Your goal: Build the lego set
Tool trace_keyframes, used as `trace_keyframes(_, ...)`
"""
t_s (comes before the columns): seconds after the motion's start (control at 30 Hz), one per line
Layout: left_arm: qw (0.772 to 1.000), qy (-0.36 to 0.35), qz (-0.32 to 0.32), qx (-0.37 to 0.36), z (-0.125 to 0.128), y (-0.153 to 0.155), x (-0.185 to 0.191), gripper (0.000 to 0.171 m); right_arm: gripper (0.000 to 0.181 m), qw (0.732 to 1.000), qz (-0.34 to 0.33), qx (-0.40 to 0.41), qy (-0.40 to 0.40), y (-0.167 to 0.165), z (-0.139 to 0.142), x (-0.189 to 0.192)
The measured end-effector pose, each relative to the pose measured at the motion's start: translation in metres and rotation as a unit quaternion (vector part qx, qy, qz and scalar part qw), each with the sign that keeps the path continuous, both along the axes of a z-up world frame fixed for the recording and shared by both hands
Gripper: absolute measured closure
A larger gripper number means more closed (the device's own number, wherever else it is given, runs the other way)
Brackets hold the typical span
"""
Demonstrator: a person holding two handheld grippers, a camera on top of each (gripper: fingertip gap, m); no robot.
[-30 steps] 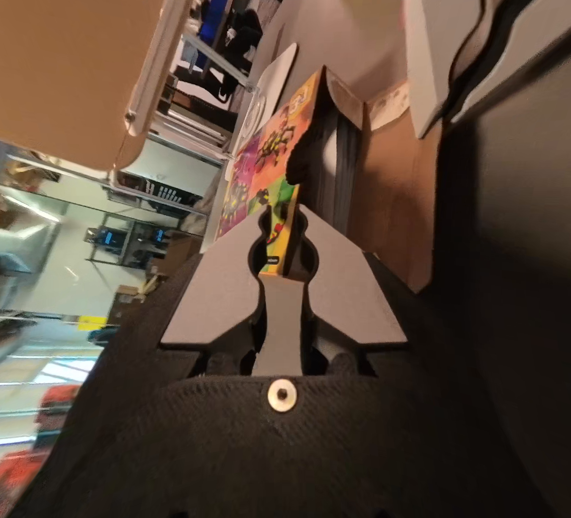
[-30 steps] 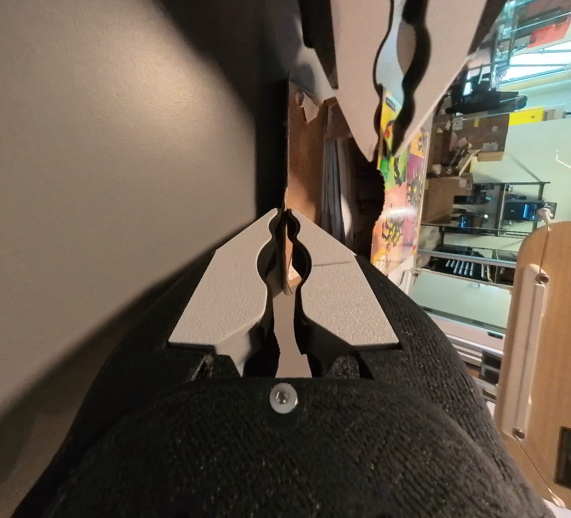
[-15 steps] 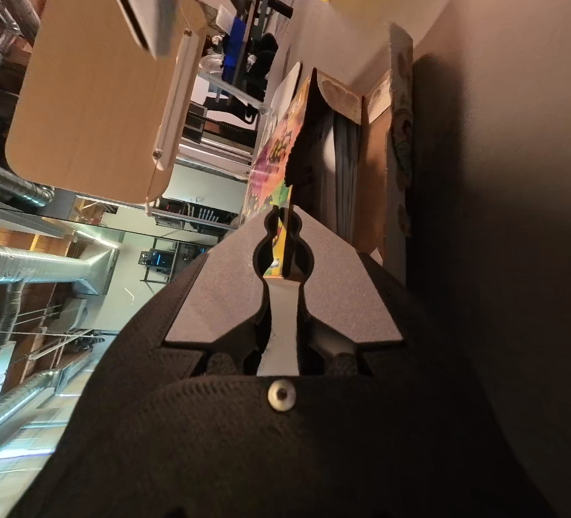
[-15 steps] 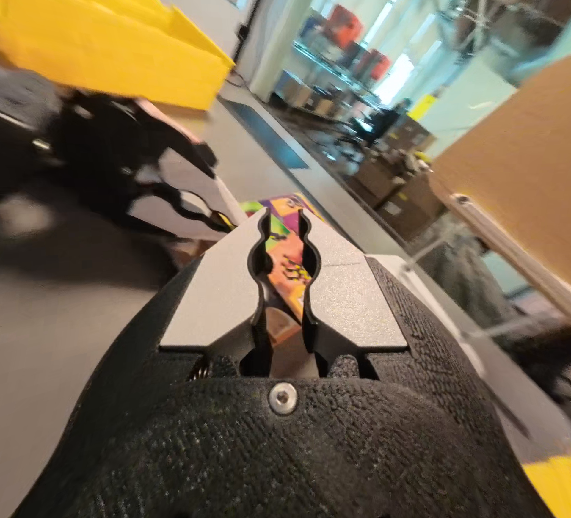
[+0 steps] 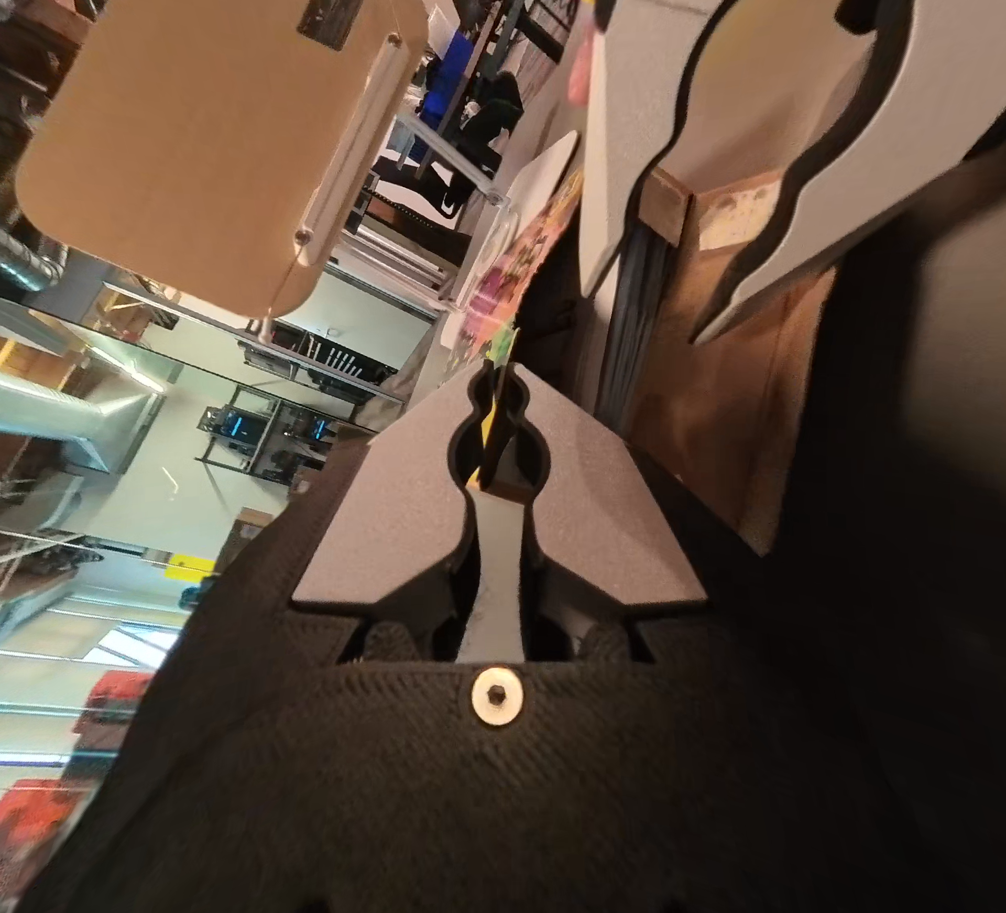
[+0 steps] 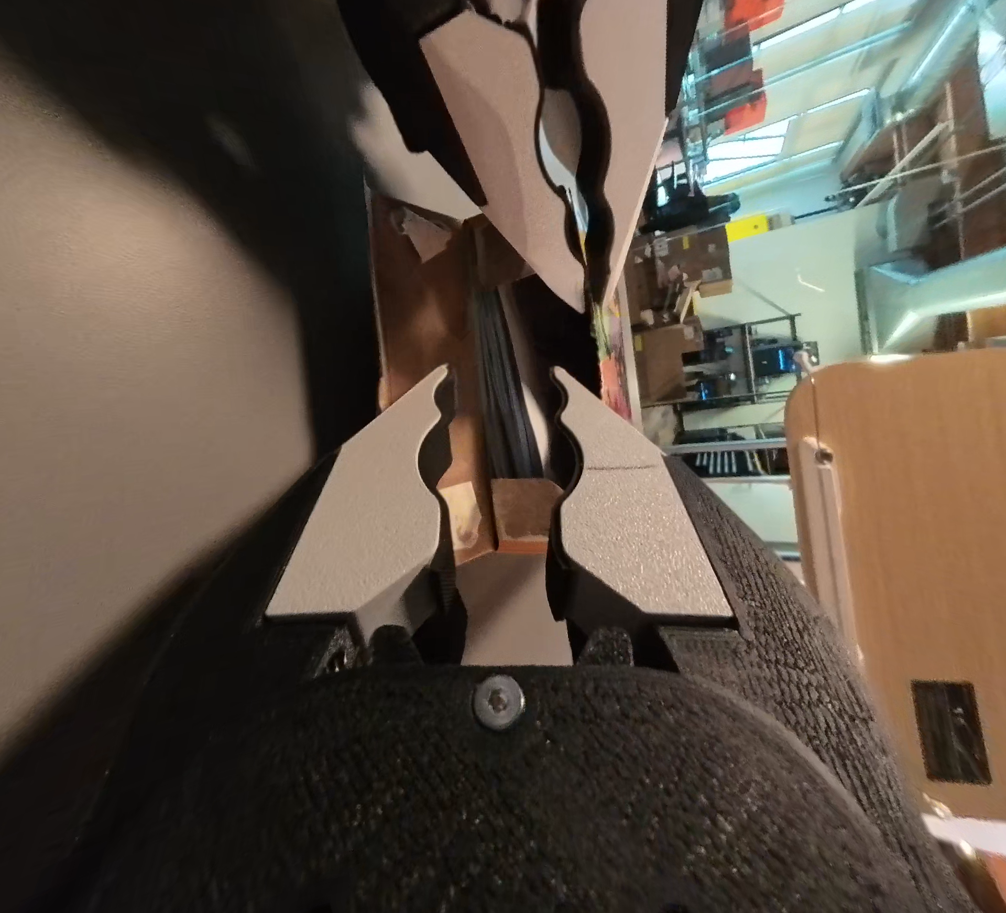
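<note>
Lying opened on the grey counter (image 6: 136, 342): colourful printed cardboard lego box (image 5: 506, 277), brown inside, dark bagged contents showing. Left gripper (image 5: 498, 386) clamps its printed top panel, presumably steadying it. Right gripper (image 6: 501, 386), jaws parted, straddles the brown end flap (image 6: 520, 514), likely to pull it.

No writing can be read here; the print on the colourful box (image 5: 492, 282) is blurred.

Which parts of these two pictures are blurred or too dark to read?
Left wrist view: the right gripper is soft with motion, and the lower right is deep shadow. Right wrist view: the grey surface at left is smeared, the box interior dim, the window area overexposed.
</note>
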State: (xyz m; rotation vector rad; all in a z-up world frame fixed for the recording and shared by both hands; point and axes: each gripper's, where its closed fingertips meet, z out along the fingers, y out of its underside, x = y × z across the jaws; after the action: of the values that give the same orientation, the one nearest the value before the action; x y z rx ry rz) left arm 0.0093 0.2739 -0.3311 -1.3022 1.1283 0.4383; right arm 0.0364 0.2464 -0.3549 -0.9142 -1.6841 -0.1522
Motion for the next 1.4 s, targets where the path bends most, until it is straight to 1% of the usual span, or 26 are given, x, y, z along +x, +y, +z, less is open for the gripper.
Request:
trace_keyframes(0.1, 1.000, -0.015, 0.001, -0.005, 0.002, 0.001, 0.000, 0.168, 0.148, 1.000, -0.029, 0.006, -0.011, 0.008, -0.001, 0.000)
trace_keyframes(0.2, 1.000, -0.021, -0.006, -0.006, 0.004, -0.001, 0.002, 0.169, 0.157, 0.997, -0.060, 0.037, -0.030, 0.017, -0.002, -0.002)
trace_keyframes(0.3, 1.000, -0.013, -0.010, -0.001, 0.004, -0.002, 0.003, 0.169, 0.161, 0.992, -0.080, 0.073, -0.058, 0.023, -0.003, -0.003)
trace_keyframes(0.4, 1.000, -0.005, -0.015, 0.004, 0.005, -0.003, 0.004, 0.169, 0.167, 0.991, -0.094, 0.061, -0.069, 0.023, -0.006, -0.003)
trace_keyframes(0.43, 1.000, -0.007, -0.017, 0.005, 0.005, -0.004, 0.004, 0.170, 0.172, 0.991, -0.097, 0.057, -0.072, 0.023, -0.007, -0.003)
trace_keyframes(0.47, 1.000, -0.008, -0.017, 0.006, 0.006, -0.004, 0.004, 0.170, 0.180, 0.991, -0.099, 0.056, -0.076, 0.023, -0.008, -0.003)
trace_keyframes(0.5, 1.000, -0.008, -0.016, 0.007, 0.007, -0.004, 0.004, 0.170, 0.181, 0.990, -0.098, 0.064, -0.080, 0.022, -0.009, -0.004)
trace_keyframes(0.6, 1.000, -0.001, -0.013, 0.012, 0.006, -0.003, 0.002, 0.170, 0.181, 0.988, -0.093, 0.085, -0.088, 0.022, -0.008, -0.004)
trace_keyframes(0.73, 0.999, 0.016, -0.004, 0.027, 0.006, -0.002, 0.002, 0.170, 0.181, 0.987, -0.084, 0.109, -0.082, 0.017, 0.000, -0.002)
trace_keyframes(0.87, 0.999, 0.011, 0.016, 0.027, 0.007, 0.003, -0.006, 0.170, 0.181, 0.988, -0.066, 0.112, -0.082, 0.001, 0.006, 0.003)
trace_keyframes(0.97, 0.999, -0.011, 0.032, 0.014, 0.007, 0.008, -0.017, 0.170, 0.181, 0.991, -0.044, 0.099, -0.083, -0.013, 0.010, 0.007)
trace_keyframes(1.03, 0.999, -0.025, 0.034, 0.009, 0.008, 0.009, -0.021, 0.169, 0.181, 0.994, -0.043, 0.079, -0.054, -0.016, 0.017, 0.005)
trace_keyframes(1.1, 0.999, -0.029, 0.028, 0.011, 0.009, 0.008, -0.019, 0.170, 0.181, 0.997, -0.061, 0.053, -0.008, -0.011, 0.026, 0.002)
trace_keyframes(1.13, 0.999, -0.027, 0.023, 0.017, 0.011, 0.007, -0.016, 0.169, 0.167, 0.996, -0.077, 0.037, -0.004, -0.005, 0.025, 0.004)
trace_keyframes(1.17, 0.999, -0.025, 0.016, 0.023, 0.012, 0.005, -0.013, 0.170, 0.156, 0.996, -0.092, 0.022, -0.004, 0.000, 0.022, 0.005)
trace_keyframes(1.2, 0.999, -0.023, 0.009, 0.023, 0.012, 0.003, -0.010, 0.170, 0.152, 0.996, -0.093, 0.013, -0.002, 0.002, 0.020, 0.004)
trace_keyframes(1.3, 0.999, -0.013, -0.013, 0.032, 0.013, -0.003, -0.001, 0.171, 0.150, 0.995, -0.099, 0.003, -0.024, 0.006, 0.011, 0.006)
trace_keyframes(1.4, 0.999, 0.001, -0.031, 0.037, 0.012, -0.009, 0.007, 0.171, 0.157, 0.995, -0.087, 0.013, -0.047, 0.006, 0.004, 0.007)
